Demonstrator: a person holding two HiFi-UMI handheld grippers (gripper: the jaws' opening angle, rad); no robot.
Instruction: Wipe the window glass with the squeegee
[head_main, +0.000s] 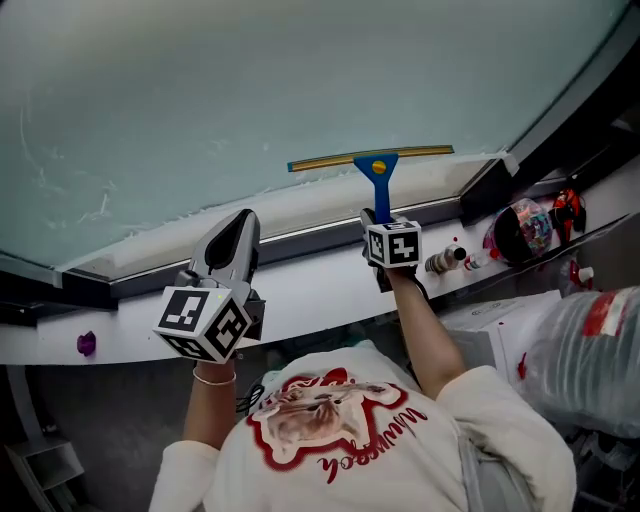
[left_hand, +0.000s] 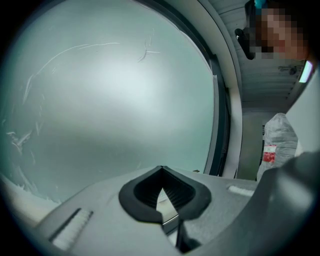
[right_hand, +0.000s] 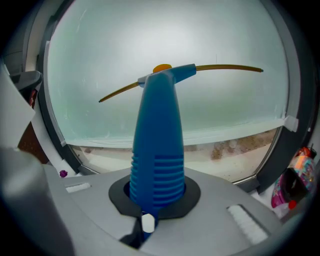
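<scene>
In the head view, my right tool (head_main: 376, 218) clamps the blue handle of the squeegee (head_main: 377, 165). Its blade lies across the window glass (head_main: 250, 90) near the bottom edge, just above the sill (head_main: 300, 212). My left tool (head_main: 240, 225) hangs beside it.

In the left gripper view, that tool's jaws meet on nothing.

In the right gripper view, the handle sits firmly between the jaws. I should keep the blade level, press evenly and pull straight.

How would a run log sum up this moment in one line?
left tool shut, empty | right tool shut on blue plastic-handled squeegee | yellow-edged blade near bottom edge of pale window glass
</scene>
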